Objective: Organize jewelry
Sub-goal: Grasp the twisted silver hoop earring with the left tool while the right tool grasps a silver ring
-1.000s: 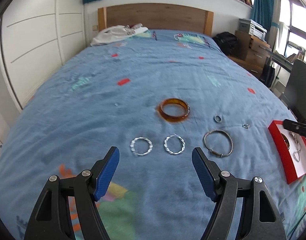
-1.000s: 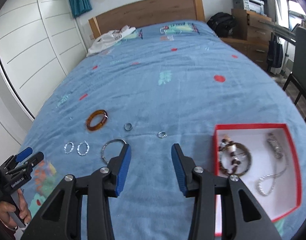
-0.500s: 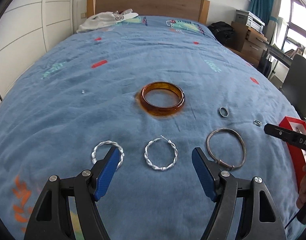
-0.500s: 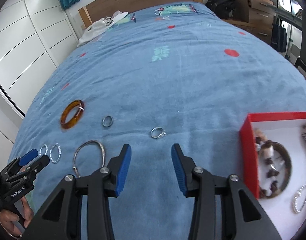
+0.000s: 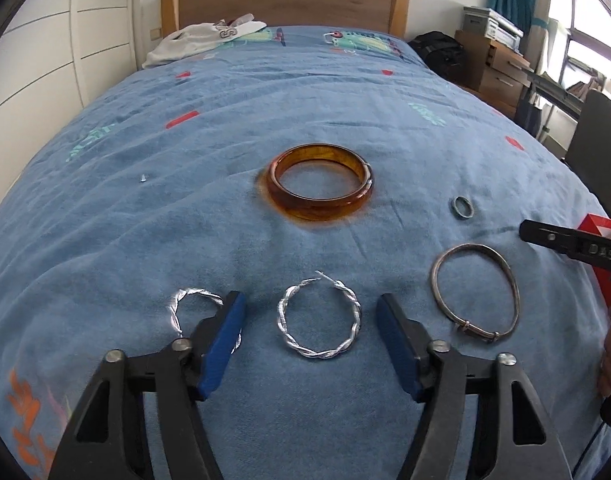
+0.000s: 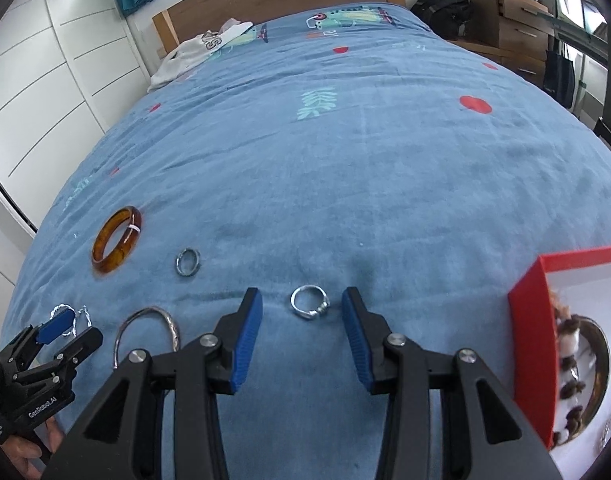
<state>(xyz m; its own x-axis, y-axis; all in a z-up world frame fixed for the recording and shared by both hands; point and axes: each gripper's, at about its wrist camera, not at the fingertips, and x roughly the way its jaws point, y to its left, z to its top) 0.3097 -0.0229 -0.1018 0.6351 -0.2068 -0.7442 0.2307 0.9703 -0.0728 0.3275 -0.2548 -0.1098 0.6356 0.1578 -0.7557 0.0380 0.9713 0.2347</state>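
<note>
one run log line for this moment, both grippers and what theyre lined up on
left gripper: jaws closing around twisted silver hoop, not touching | right gripper: jaws open astride silver ring | red box: beaded bracelet inside

Two hoop earrings [image 5: 319, 317], two bangles [image 5: 319, 188] (amber, silver), two rings [image 6: 308, 302].

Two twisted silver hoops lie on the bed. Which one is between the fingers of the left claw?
The right-hand twisted hoop, lying whole between the closing fingers of the left claw, untouched. The other hoop lies outside, partly hidden behind the left finger.
</note>
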